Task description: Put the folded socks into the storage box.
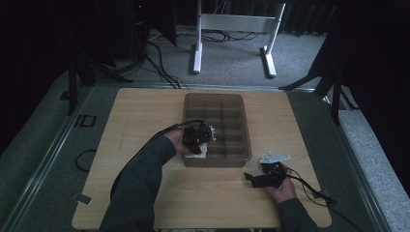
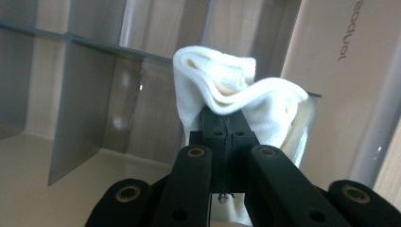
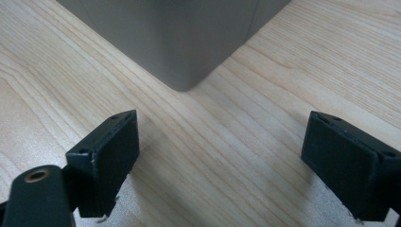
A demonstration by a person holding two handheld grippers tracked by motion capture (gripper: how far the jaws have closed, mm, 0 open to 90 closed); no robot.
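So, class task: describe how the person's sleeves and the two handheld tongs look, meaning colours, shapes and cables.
Both forearms wear dark grey-green long sleeves. Each hand carries black tongs with flat rectangular pads and brass-coloured pivot rivets. The left tongs trail a black cable back over the sleeve. The right tongs carry a pale grey three-cornered plate on top, with a black cable running off to the table's edge.

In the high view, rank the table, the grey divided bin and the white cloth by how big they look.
1. Table, by far the largest.
2. Grey divided bin.
3. White cloth, the smallest, partly hidden by the left gripper that is shut on it.
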